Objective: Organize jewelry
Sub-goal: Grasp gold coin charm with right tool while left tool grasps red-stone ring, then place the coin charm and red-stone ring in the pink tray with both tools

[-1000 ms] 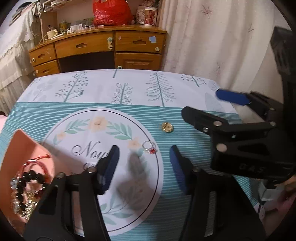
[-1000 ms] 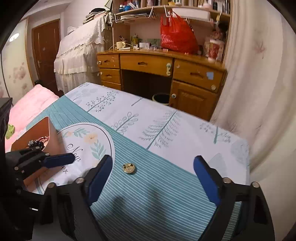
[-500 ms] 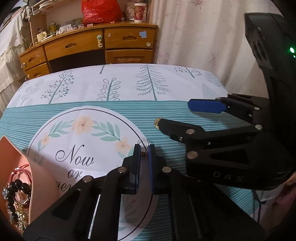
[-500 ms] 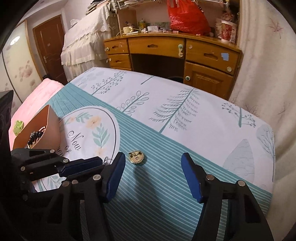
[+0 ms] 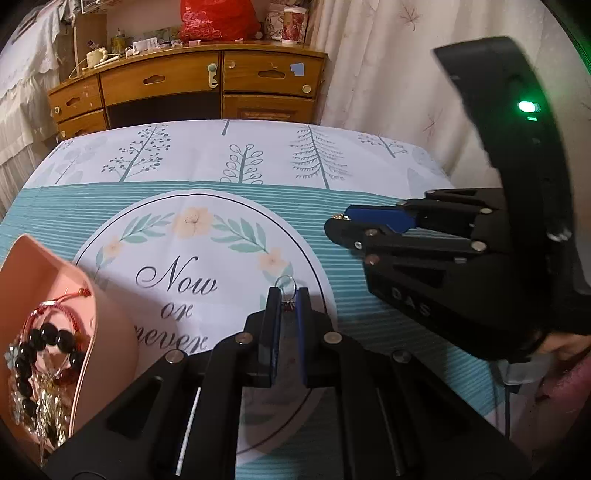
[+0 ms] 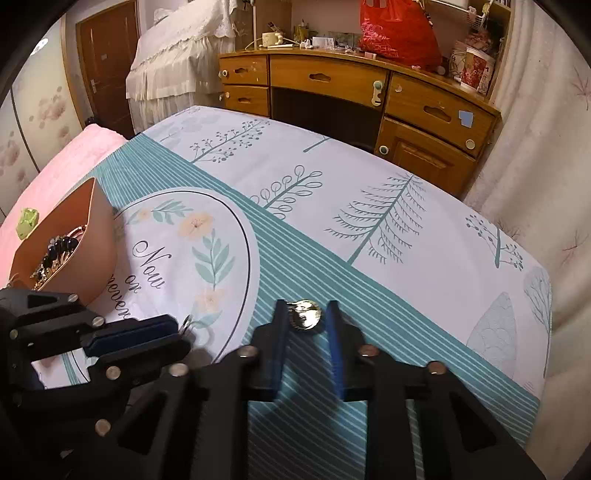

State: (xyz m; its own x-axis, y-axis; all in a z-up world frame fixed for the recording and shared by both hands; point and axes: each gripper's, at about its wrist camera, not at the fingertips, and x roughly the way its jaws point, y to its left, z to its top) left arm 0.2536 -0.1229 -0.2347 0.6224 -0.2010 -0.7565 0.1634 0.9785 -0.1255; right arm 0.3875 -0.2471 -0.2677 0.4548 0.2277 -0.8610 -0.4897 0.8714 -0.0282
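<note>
My left gripper (image 5: 287,297) is shut on a thin silver ring with a small red charm (image 5: 286,288), low over the printed tablecloth. My right gripper (image 6: 306,314) is shut on a round gold brooch (image 6: 305,314), which rests on the teal-striped cloth. The right gripper also shows in the left wrist view (image 5: 340,221), to the right of the left one. The left gripper shows at the left of the right wrist view (image 6: 177,328), with the ring's loop (image 6: 186,324) at its tip. A pink bowl (image 5: 110,317) with beads and bracelets sits at the near left.
The pink bowl also shows in the right wrist view (image 6: 99,221). A wooden desk with drawers (image 6: 332,85) stands beyond the table's far edge, with a red bag (image 6: 395,33) on it. A curtain (image 5: 399,74) hangs at the right. A pink cushion (image 6: 66,162) lies left of the table.
Both grippers went from wide open to shut. The left closed on the ring first; the right moved down and forward and closed around the gold brooch.
</note>
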